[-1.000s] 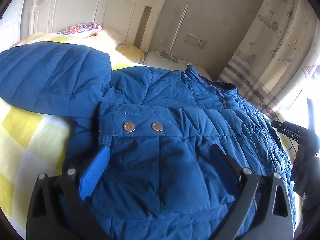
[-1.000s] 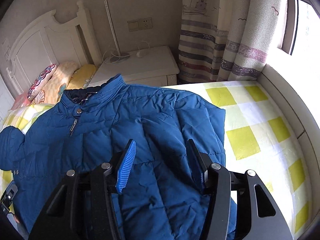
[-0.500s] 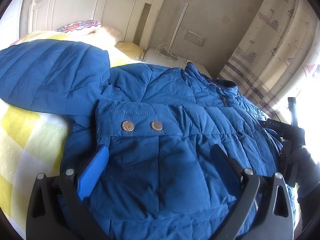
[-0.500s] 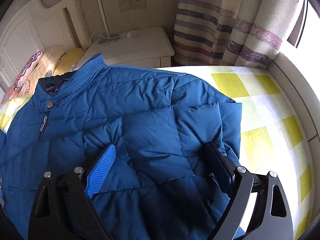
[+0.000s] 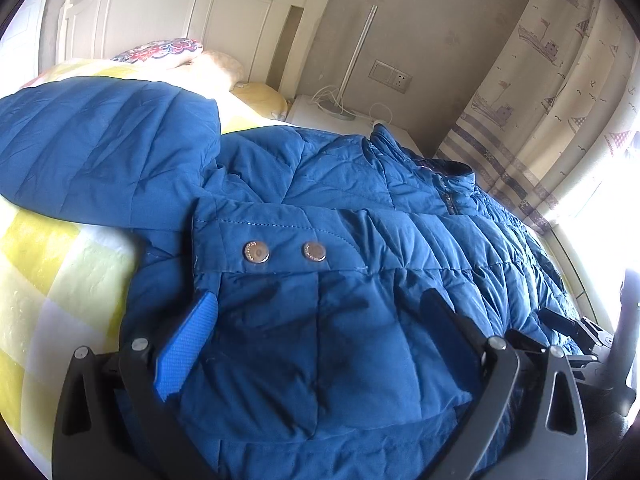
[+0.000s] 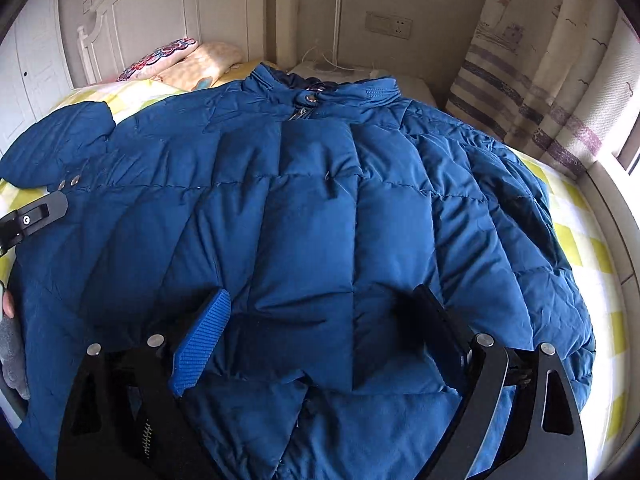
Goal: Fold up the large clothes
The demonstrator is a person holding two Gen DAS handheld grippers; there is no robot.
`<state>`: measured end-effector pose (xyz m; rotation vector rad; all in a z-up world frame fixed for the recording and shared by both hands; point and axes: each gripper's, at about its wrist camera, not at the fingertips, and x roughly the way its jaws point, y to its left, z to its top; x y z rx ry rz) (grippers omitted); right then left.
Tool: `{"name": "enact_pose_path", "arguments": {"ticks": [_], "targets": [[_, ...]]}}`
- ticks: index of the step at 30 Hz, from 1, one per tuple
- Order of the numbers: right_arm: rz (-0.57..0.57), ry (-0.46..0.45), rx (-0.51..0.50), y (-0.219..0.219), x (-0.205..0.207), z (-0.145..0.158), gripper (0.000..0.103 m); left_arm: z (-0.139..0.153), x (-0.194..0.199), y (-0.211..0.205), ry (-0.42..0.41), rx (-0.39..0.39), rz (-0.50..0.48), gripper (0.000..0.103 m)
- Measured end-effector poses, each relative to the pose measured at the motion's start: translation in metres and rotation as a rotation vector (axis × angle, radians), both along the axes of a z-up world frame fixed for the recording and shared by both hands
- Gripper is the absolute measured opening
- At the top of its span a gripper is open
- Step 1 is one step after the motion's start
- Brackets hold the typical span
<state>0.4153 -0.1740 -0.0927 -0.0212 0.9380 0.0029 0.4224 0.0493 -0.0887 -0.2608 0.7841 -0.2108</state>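
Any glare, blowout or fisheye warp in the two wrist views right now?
Left wrist view: the window at the right edge is blown out white, washing the patterned curtain; dark shadow patches sit on the blue quilted jacket; strong barrel bend in the white headboard. Right wrist view: evener light, glare only at the right edge; the jacket bulges; both sharp.

no readable text, labels or numbers

My left gripper (image 5: 316,340) hangs with its jaws spread wide over the blue puffer jacket (image 5: 360,280), just below the two snap buttons (image 5: 256,251). At the far right, probably my right gripper (image 5: 576,330), half lost in glare.
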Motion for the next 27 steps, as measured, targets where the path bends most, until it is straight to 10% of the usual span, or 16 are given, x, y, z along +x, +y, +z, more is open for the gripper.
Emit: {"name": "enact_pose_path", "arguments": {"ticks": [7, 13, 21, 23, 25, 27], "targets": [[0.030, -0.064, -0.015, 0.026, -0.038, 0.016, 0.088, 0.021, -0.026, 0.055, -0.141, -0.259, 0.107, 0.099], [-0.029, -0.113, 0.047, 0.009, -0.048, -0.002, 0.089, 0.031, -0.055, 0.207, -0.221, -0.552, 0.502, 0.099], [-0.163, -0.267, 0.228, -0.029, -0.071, 0.010, 0.085, 0.014, -0.014, 0.363, -0.116, -0.608, 0.799, 0.098], [-0.170, -0.277, 0.244, -0.032, -0.073, 0.011, 0.085, 0.017, 0.003, 0.374, -0.096, -0.597, 0.799, 0.083], [-0.175, -0.281, 0.245, -0.033, -0.073, 0.011, 0.085, 0.017, 0.015, 0.378, -0.051, -0.599, 0.800, 0.012], [-0.182, -0.307, 0.255, -0.035, -0.077, 0.014, 0.085, 0.038, 0.015, 0.362, -0.111, -0.532, 0.805, 0.009]]}}
